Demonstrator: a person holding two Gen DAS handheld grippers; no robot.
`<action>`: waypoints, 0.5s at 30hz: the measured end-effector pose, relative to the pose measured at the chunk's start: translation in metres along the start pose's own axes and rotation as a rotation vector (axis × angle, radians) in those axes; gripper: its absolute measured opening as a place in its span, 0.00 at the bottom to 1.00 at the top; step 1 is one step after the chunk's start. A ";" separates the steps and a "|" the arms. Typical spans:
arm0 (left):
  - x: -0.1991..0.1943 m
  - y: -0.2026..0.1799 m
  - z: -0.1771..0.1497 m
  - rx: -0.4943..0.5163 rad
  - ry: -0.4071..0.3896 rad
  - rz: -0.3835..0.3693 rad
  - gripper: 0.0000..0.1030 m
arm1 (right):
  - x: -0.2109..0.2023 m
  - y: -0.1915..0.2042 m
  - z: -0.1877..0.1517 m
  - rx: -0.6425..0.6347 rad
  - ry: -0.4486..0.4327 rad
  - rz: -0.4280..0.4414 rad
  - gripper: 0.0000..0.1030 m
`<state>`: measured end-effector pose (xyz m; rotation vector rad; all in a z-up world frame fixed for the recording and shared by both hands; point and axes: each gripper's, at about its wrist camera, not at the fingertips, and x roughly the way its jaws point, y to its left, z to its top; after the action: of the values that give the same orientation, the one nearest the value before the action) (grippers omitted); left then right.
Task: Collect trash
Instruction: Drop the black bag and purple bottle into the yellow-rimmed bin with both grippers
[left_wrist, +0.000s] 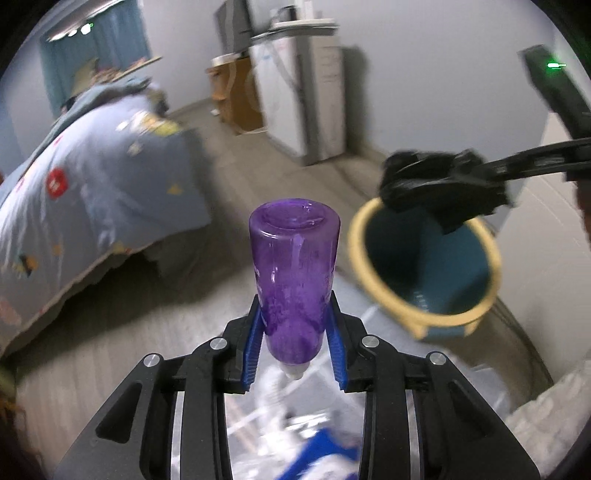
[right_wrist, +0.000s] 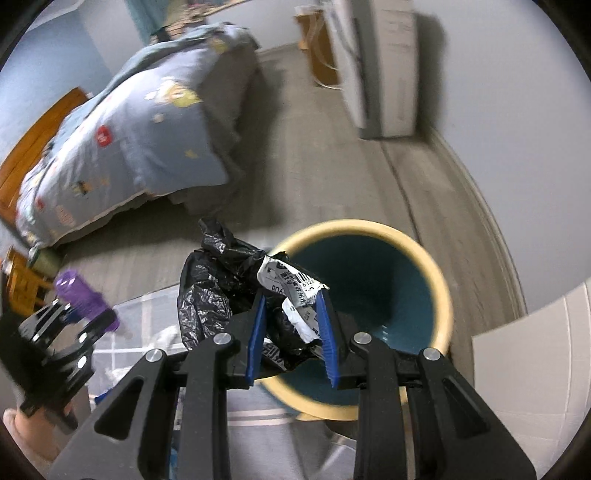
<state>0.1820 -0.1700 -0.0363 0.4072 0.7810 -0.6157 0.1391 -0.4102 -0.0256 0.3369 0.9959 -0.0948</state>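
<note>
The purple bottle (left_wrist: 293, 273) is pinched between the 2 blue pads of the left gripper (left_wrist: 294, 295), its flat base pointing away from the camera and its pale cap end low between the jaws; it hangs in the air just left of the bin (left_wrist: 491, 295), a teal bucket with a cream rim standing on the floor (left_wrist: 258, 177). In the right wrist view the same bottle (right_wrist: 86, 297) is small and smeared by motion, well left of the bin (right_wrist: 443, 295), and part of it is covered by the left gripper (right_wrist: 79, 314). The right gripper (right_wrist: 291, 299) is clamped on a crumpled black plastic bag (right_wrist: 214, 280) and a white printed wrapper (right_wrist: 291, 286) with a barcode, held over the near-left rim of the bin; the print is too creased to read. From the left wrist the bag (left_wrist: 439, 184) is a dark blurred lump over the bin's far rim, and the right gripper (left_wrist: 491, 173) is cut off by the frame's edge, its jaws hidden in the plastic. Below the bin lies a pale surface with blue and white clutter too blurred to name. Beyond the bin, across the floor, stand a bed (right_wrist: 140, 125) under a blue patterned quilt and a white appliance (left_wrist: 299, 103) against the wall.
</note>
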 end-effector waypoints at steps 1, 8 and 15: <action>0.001 -0.011 0.005 0.004 -0.003 -0.023 0.32 | 0.003 -0.011 0.000 0.025 0.012 -0.005 0.26; 0.033 -0.057 0.021 -0.014 0.022 -0.094 0.32 | 0.028 -0.052 -0.005 0.100 0.100 -0.030 0.26; 0.063 -0.099 0.035 0.003 0.033 -0.128 0.32 | 0.048 -0.077 -0.016 0.159 0.154 -0.033 0.26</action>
<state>0.1713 -0.2867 -0.0724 0.3728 0.8428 -0.7311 0.1349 -0.4739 -0.0916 0.4788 1.1498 -0.1812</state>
